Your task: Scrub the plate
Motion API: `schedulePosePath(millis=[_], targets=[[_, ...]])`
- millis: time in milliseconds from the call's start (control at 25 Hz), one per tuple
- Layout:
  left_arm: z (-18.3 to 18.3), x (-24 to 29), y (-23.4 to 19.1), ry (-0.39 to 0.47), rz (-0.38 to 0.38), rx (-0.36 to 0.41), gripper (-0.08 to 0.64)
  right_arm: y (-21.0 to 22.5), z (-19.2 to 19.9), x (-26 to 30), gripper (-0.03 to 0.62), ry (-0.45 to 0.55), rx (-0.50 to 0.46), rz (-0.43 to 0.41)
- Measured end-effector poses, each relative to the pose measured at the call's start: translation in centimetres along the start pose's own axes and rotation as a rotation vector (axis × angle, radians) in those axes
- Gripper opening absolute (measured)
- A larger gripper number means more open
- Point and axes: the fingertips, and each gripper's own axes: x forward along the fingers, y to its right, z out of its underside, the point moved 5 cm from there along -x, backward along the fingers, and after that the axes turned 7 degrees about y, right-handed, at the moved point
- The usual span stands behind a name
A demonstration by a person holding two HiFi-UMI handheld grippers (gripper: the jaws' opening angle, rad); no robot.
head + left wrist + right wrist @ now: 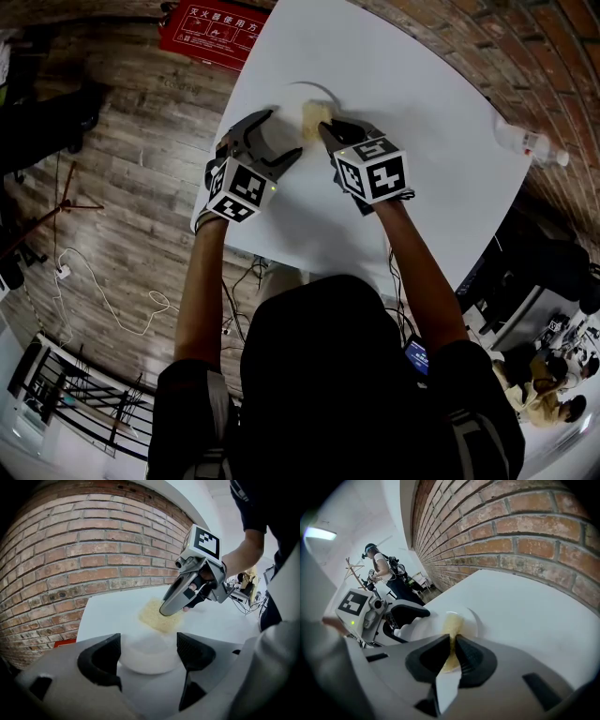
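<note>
The plate [286, 97] sits on the white table [422, 103] with the sponge [314, 113] on it, pinched tight in your right gripper [325, 128]. Your left gripper [275, 138] is spread wide around the rim, maybe touching it. Scrubbing looks midway at best.
</note>
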Motion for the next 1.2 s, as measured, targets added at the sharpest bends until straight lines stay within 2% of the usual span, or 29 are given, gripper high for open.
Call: schedulePosePath(millis=[360,1200], targets=[[0.0,0.1,-0.1,-0.001,0.0,0.001,0.357,1.7,0.4,-1.1,0.044,0.009,0.034,0.024],[0.0,0.0,0.0,0.0,-0.001,0.0,0.357,0.9,0.9,-1.2,0.043,0.001,0.019,0.013]])
